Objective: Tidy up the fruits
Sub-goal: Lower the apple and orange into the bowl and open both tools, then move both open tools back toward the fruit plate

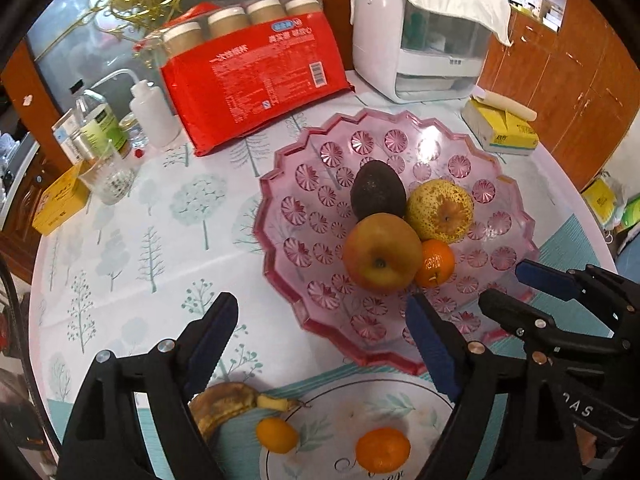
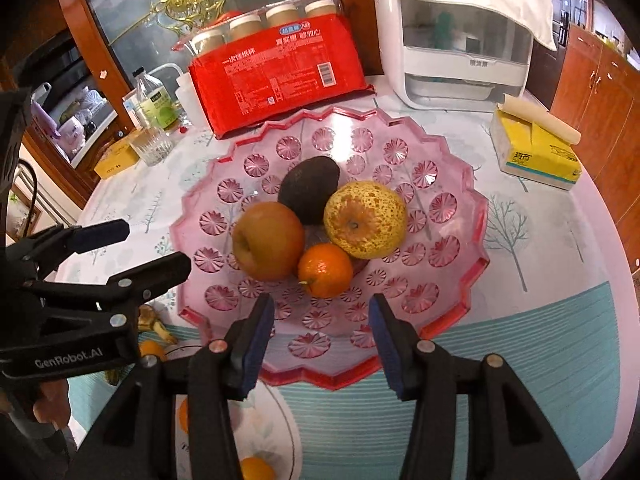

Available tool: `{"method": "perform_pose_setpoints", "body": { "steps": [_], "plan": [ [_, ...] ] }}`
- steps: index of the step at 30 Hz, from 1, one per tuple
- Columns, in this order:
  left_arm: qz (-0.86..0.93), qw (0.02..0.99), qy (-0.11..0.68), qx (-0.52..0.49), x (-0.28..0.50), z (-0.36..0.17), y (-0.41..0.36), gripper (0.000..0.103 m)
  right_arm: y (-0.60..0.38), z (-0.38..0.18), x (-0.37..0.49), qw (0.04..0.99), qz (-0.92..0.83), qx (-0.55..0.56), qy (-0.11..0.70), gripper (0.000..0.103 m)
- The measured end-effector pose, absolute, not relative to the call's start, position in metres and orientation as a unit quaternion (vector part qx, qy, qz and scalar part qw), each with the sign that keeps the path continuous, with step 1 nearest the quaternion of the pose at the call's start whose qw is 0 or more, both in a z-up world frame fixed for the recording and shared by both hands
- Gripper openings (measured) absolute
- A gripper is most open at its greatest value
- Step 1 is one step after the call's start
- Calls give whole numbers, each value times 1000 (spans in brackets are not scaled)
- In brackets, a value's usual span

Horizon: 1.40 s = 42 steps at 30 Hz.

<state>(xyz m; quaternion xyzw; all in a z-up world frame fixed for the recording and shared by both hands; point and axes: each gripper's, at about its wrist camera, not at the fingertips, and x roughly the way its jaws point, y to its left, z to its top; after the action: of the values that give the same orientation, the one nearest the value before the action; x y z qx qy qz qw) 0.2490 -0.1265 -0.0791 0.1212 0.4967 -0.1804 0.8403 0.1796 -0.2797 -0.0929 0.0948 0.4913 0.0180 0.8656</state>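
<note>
Left gripper [image 1: 320, 340] stands wide apart with nothing between its blue pads; its fingers frame the near rim of the pink fruit bowl [image 1: 280, 240] and the patterned tablecloth [image 1: 160, 248]. Right gripper [image 2: 322, 340] is parted to a moderate width and likewise empty, hanging over the bowl's near rim, just short of the fruit. In the left wrist view the right gripper shows at the lower right, over the bowl's right edge; in the right wrist view the left one shows at the far left, beside the bowl.

Four fruits sit clustered and touching at the middle of the bowl: a reddish-brown apple [image 1: 382, 252], a dark avocado [image 1: 378, 190] behind it, a speckled yellow pear [image 1: 440, 210] to the right, and a small tangerine [image 1: 434, 264] at the front between apple and pear.

Outside the bowl, a white plate [image 1: 400, 400] lies near the lower edge of the left wrist view, carrying a second tangerine [image 1: 382, 450] and a smaller orange fruit [image 1: 277, 435] at its left rim. A browned banana [image 1: 228, 400] rests just beside the plate, partly hidden by the left finger.

Behind the bowl lie a red pack of paper cups [image 1: 256, 80], a white appliance [image 1: 416, 40], a yellow tissue pack [image 1: 504, 128] and a group of bottles [image 1: 120, 120].
</note>
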Motion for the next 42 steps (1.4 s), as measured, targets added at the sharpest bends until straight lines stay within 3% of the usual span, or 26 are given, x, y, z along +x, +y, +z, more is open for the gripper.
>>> {"method": "perform_pose_setpoints", "body": {
  "steps": [20,30,42],
  "plan": [
    [-130,876,461,62,173,-11,-65,86,-275,-46,128,876,8,131,463,50],
    [-82,900,426,33,112,34,-20,90,-262,-3,87,894,22,119,432,50],
    [-32,907,420,24,69,57,32,91,-220,11,55,893,75,91,434,50]
  ]
}}
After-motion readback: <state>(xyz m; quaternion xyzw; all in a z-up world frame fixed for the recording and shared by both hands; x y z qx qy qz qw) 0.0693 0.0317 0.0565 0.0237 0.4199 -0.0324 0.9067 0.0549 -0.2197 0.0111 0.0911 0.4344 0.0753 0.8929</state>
